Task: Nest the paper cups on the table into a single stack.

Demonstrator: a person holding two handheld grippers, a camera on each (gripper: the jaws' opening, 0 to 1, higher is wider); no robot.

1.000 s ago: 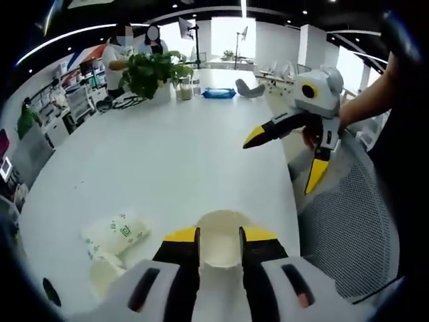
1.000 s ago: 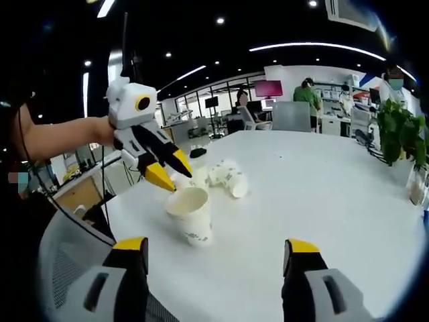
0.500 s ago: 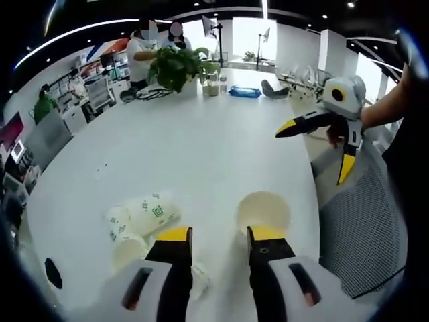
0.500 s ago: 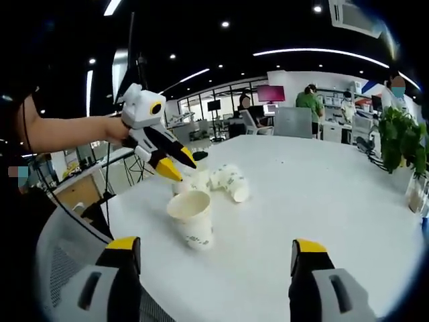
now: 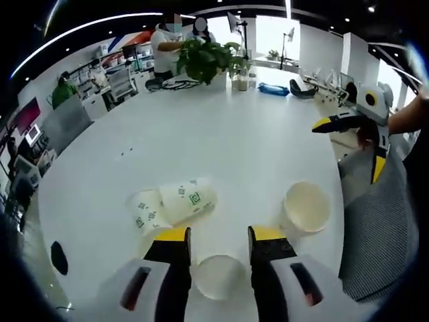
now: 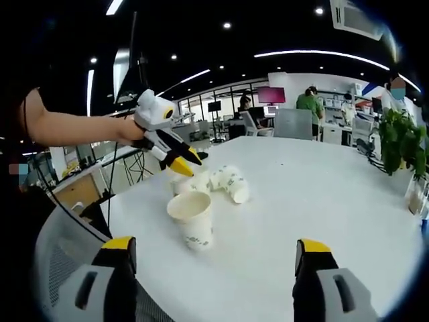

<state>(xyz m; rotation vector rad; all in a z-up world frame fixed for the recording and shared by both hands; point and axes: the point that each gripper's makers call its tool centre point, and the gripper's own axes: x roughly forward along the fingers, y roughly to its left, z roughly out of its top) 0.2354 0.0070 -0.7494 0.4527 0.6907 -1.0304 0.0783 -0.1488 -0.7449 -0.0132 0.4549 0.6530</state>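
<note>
left tongs above an upright cup
we hold the left gripper (image 5: 216, 236) empty, jaws parted over an upright paper cup (image 5: 216, 276) at bottom centre; the right gripper (image 6: 214, 249) is spread wide, empty.

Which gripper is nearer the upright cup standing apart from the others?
Left. The left gripper hovers just beyond the upright cup, over the other cups; the right gripper hangs back near the table edge.

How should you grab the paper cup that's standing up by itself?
Grip the upright paper cup by its rim, coming from above, one jaw inside and one outside. It stands mouth-up and apart from the tipped cups, so the open rim is probably the easiest edge to pinch.
</note>
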